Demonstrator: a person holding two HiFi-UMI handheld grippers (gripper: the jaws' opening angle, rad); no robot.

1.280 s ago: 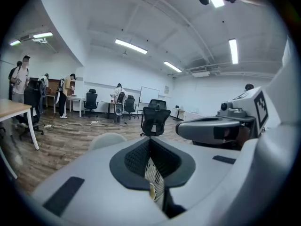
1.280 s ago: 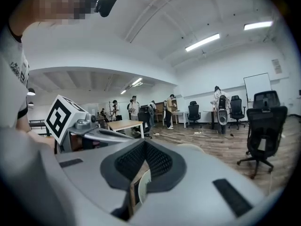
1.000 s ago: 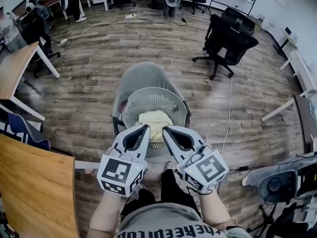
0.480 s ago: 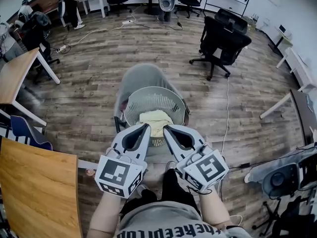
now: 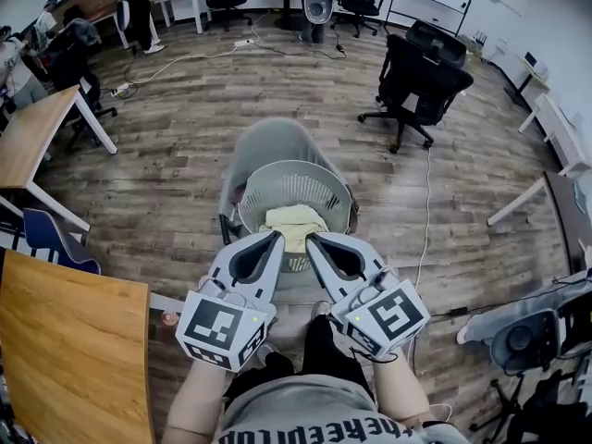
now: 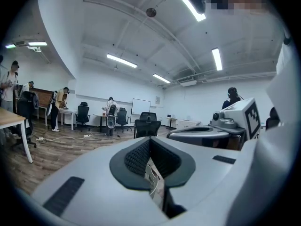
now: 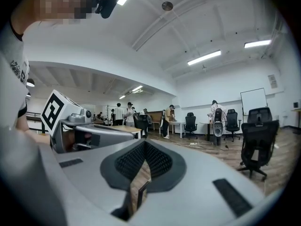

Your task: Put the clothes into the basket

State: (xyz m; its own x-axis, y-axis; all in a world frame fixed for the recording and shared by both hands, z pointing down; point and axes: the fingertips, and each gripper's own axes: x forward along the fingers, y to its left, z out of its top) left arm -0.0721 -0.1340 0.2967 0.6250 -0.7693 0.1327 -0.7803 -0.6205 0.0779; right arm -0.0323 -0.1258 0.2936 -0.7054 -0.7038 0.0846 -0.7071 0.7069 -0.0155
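In the head view a grey mesh basket (image 5: pixel 294 185) stands on a grey seat on the wood floor, with a pale yellow cloth (image 5: pixel 289 220) lying inside it. My left gripper (image 5: pixel 276 239) and right gripper (image 5: pixel 312 240) are side by side over the basket's near rim, both shut and holding nothing. The left gripper view shows its pads (image 6: pixel 149 150) closed together, empty, with the right gripper's marker cube (image 6: pixel 248 118) beside them. In the right gripper view the pads (image 7: pixel 143 160) are likewise closed on nothing, and the left gripper's cube (image 7: pixel 60 111) shows at the left.
A wooden desk (image 5: pixel 69 359) lies at the near left, with a blue chair (image 5: pixel 48 239) and another table (image 5: pixel 32 137) further left. A black office chair (image 5: pixel 427 74) stands at the far right. A cable (image 5: pixel 425 211) runs across the floor right of the basket. People stand far back.
Both grippers have risen a little together and stayed shut and empty. The cloth in the basket has not moved.
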